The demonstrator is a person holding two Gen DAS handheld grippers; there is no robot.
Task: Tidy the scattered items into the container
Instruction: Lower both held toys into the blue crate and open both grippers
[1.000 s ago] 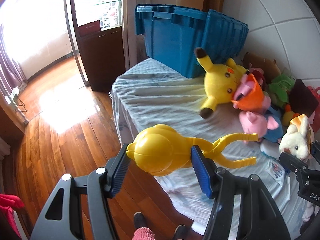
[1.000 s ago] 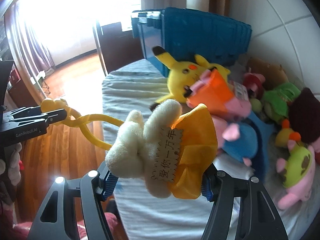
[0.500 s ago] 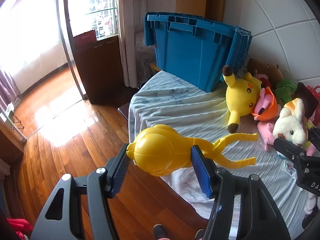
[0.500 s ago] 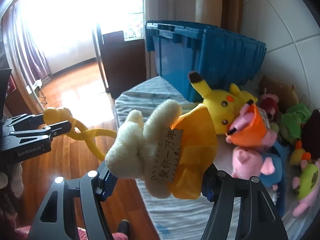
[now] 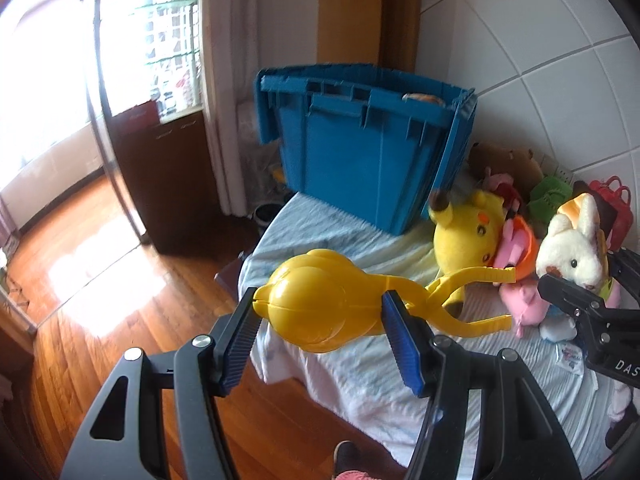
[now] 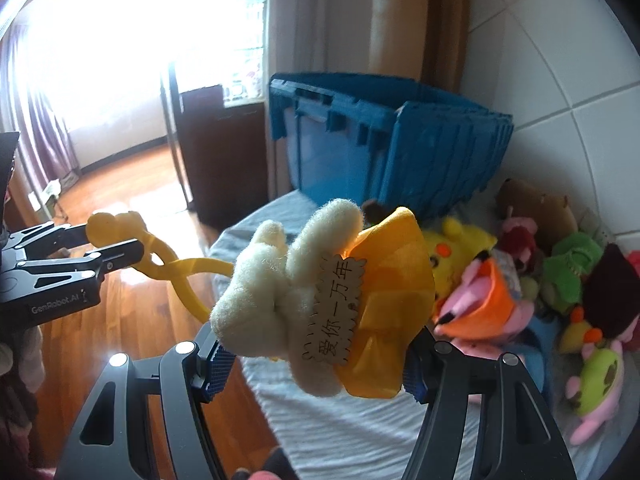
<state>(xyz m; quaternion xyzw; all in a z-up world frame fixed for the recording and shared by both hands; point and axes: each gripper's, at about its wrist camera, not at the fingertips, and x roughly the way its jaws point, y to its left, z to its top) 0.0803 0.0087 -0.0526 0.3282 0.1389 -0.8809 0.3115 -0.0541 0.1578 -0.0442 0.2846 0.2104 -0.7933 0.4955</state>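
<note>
Sunlit bed [image 5: 360, 380]: left claw [image 5: 320, 312] grips a yellow scoop [image 5: 320, 304], right claw [image 6: 316, 356] a plush rabbit [image 6: 280, 292]; both probably head next over the blue bin [image 5: 360, 168].

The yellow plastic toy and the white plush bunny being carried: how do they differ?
The yellow plastic toy is hard, smooth and glossy; the white plush bunny is soft and fuzzy. The plastic toy is one colour, with two thin handles sticking out; the bunny wears orange cloth and a tag with writing. The plastic toy sits in the left tool, the bunny in the right tool. Both are clamped and held above the bed, short of the blue crate.
</note>
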